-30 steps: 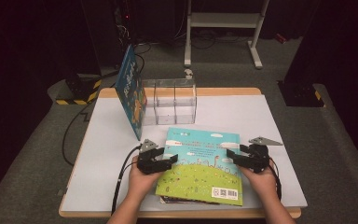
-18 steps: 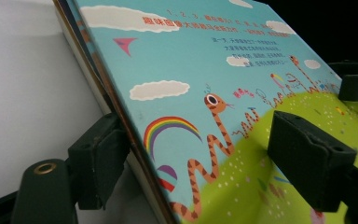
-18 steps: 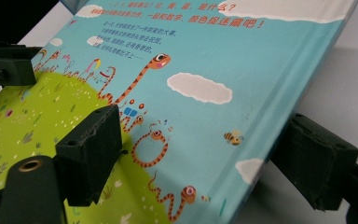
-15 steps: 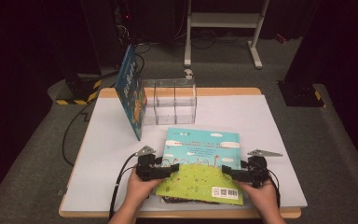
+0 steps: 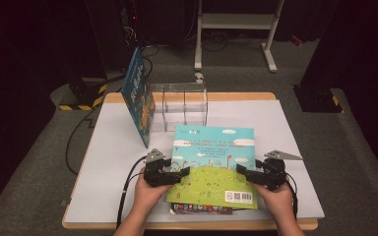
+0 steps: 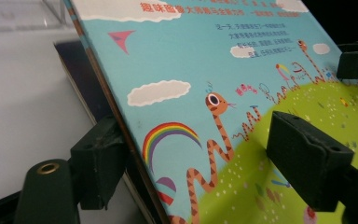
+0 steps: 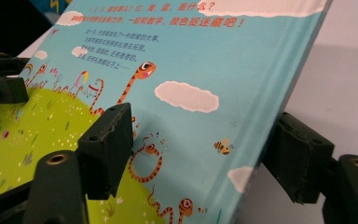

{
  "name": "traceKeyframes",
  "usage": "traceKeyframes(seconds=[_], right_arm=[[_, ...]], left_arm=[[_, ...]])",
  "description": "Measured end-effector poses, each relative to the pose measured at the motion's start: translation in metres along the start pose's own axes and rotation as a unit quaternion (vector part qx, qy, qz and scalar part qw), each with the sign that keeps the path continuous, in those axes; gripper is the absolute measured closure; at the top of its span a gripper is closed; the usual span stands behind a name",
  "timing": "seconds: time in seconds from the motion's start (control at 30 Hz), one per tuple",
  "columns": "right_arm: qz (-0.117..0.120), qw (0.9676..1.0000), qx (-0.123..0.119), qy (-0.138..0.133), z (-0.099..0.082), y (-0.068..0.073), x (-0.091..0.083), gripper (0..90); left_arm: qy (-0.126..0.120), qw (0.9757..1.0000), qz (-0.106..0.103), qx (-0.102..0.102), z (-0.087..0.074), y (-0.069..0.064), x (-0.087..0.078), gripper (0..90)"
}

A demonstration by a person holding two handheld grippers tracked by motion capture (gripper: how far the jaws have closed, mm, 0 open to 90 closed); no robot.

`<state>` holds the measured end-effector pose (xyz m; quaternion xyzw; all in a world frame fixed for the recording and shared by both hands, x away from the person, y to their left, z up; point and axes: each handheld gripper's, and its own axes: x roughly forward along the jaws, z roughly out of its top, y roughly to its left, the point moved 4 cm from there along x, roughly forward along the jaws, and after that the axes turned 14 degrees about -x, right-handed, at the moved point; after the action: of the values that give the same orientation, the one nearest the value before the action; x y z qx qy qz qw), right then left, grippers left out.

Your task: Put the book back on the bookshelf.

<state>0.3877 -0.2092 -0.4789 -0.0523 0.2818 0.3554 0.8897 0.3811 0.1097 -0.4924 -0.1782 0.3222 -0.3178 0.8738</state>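
Item: hardcover picture book, sky-blue and green cover with striped snakes (image 5: 211,157), near edge of white table (image 5: 285,128), tilted above a dark book (image 5: 202,209). Left tongs (image 5: 179,174), just opening, straddle its left edge; grip cannot be told. Right tongs (image 5: 243,173), just closing, clamp its right edge. Beyond: clear acrylic rack (image 5: 184,105), blue book (image 5: 139,98) leaning against it. Judged status: one shelved, this one lifted, carrying and standing remain

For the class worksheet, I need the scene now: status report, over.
Left gripper and right gripper straddle book at side edges; left jaws just opened, right just closing; grip unclear. Near end raised over second book. Rack beyond, not in the way.
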Motion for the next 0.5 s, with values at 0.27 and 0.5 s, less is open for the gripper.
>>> traceKeyframes(seconds=[0.27,0.5], right_arm=[[-0.036,0.9977,-0.031,-0.048,0.023,0.006,-0.022,37.7],[-0.06,0.991,-0.064,-0.102,0.04,0.017,-0.039,45.2]], left_arm=[[-0.055,0.9982,0.004,0.025,0.017,-0.011,-0.013,32.3],[-0.124,0.991,0.006,0.051,0.03,-0.02,-0.033,42.9]])
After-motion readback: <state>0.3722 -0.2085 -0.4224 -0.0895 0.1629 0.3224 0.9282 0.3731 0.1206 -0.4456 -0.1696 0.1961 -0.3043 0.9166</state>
